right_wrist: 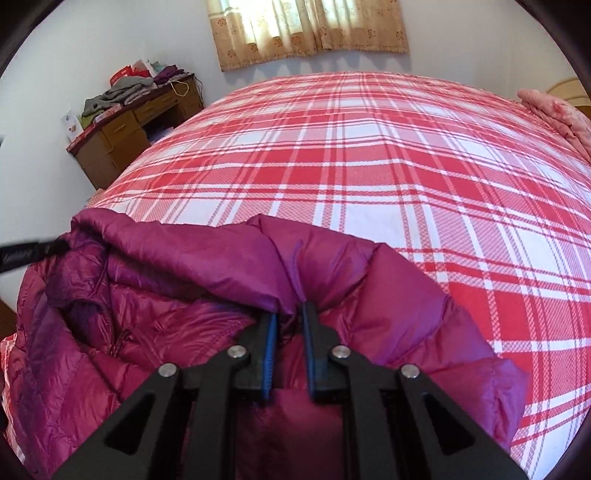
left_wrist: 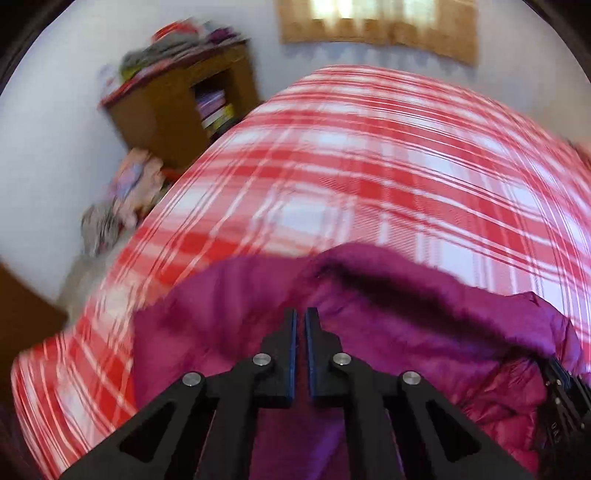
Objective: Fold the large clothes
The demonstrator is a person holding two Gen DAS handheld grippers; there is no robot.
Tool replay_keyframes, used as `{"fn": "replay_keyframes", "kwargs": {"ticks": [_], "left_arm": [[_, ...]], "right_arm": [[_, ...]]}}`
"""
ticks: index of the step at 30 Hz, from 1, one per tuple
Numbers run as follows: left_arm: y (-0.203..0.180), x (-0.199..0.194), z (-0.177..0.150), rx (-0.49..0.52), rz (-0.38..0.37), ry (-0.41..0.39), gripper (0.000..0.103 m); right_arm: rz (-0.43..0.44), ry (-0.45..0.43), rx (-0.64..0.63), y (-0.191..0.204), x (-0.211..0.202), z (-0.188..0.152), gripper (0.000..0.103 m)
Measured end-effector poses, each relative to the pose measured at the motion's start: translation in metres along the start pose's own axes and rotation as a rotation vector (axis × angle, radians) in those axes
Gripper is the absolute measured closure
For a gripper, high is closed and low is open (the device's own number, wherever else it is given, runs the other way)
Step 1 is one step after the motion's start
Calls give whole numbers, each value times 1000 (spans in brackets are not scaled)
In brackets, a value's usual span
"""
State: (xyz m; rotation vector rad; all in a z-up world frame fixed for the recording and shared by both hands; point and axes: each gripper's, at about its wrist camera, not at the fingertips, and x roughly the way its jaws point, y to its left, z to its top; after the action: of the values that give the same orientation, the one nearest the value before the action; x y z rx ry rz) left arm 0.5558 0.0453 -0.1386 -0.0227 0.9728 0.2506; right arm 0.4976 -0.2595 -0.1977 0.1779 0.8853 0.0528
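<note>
left gripper [left_wrist: 301,314]: fingers nearly together, thin fold of magenta down jacket [left_wrist: 406,332] pinched between | right gripper [right_wrist: 289,310]: fingers clamped on a bunched jacket edge | jacket [right_wrist: 166,295] lay crumpled at near edge of bed [right_wrist: 369,166], on red-white plaid cover | wooden desk [right_wrist: 122,133] beside bed, piled with clothes

Bright, soft daylight through the curtained window [right_wrist: 310,29] on the far wall. Left wrist view smeared throughout by motion blur; right wrist view sharp. Strong fisheye bulging, dark vignette at corners. Glossy sheen on the purple jacket [right_wrist: 177,325].
</note>
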Motion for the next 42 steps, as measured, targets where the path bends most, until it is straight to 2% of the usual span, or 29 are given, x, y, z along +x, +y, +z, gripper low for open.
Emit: {"fn": "replay_keyframes", "kwargs": {"ticks": [2, 4, 5, 6, 8, 10, 14, 16, 19, 20, 22, 25, 27, 29, 31, 33, 35, 36, 37, 38, 40, 41, 42], "left_arm": [[19, 8, -13, -74, -5, 17, 99], [32, 34, -28, -133, -36, 100, 99], [33, 39, -31, -147, -52, 101, 99], [36, 36, -34, -158, -66, 63, 99], [36, 28, -35, -163, -93, 44, 99], [41, 20, -33, -184, -177, 44, 99], [45, 5, -13, -237, -316, -23, 99], [39, 13, -3, -239, -364, 17, 99], [21, 36, 7, -232, -441, 147, 99], [20, 36, 6, -235, -460, 149, 99], [17, 30, 3, -234, -513, 88, 99], [15, 27, -4, -220, -535, 18, 99], [17, 31, -8, -213, -510, 10, 99], [24, 36, -11, -219, -498, 36, 99], [35, 33, -13, -261, -556, 32, 99], [46, 21, -11, -294, -624, -11, 98], [48, 9, -5, -293, -652, -53, 87], [47, 4, -2, -294, -663, -76, 59], [44, 3, 2, -308, -665, -87, 26], [43, 3, 4, -324, -664, -92, 18], [39, 6, 6, -384, -689, -100, 16], [35, 12, 10, -385, -692, -78, 16], [26, 19, 12, -359, -658, -37, 16]], "right_arm": [[6, 0, 6, 0, 0, 0, 89], [4, 0, 3, 0, 0, 0, 89], [-1, 0, -1, 0, 0, 0, 89], [-5, 0, -6, 1, 0, -1, 88], [-17, 0, -17, 2, 0, -1, 88], [-26, 0, -24, 4, 0, -1, 88], [-20, -3, -21, 3, -1, -2, 88], [-12, -4, -13, 2, -1, -2, 87], [-10, -5, -13, 2, -1, -2, 87], [-8, -5, -12, 2, -1, -2, 87], [-3, -5, -8, 2, -2, -3, 87], [3, -7, -5, 1, -2, -3, 86], [9, -8, -1, 0, -2, -3, 86], [14, -9, 3, 0, -2, -3, 86], [14, -9, 3, 0, -2, -3, 86], [13, -10, 3, 0, -2, -3, 86], [14, -10, 3, 0, -2, -3, 86], [14, -10, 3, 0, -2, -3, 86], [14, -10, 3, 0, -2, -3, 86], [14, -10, 3, 0, -2, -3, 86], [13, -10, 2, 0, -2, -3, 86], [13, -10, 2, 0, -2, -3, 86], [13, -10, 2, 0, -2, -3, 86]]}}
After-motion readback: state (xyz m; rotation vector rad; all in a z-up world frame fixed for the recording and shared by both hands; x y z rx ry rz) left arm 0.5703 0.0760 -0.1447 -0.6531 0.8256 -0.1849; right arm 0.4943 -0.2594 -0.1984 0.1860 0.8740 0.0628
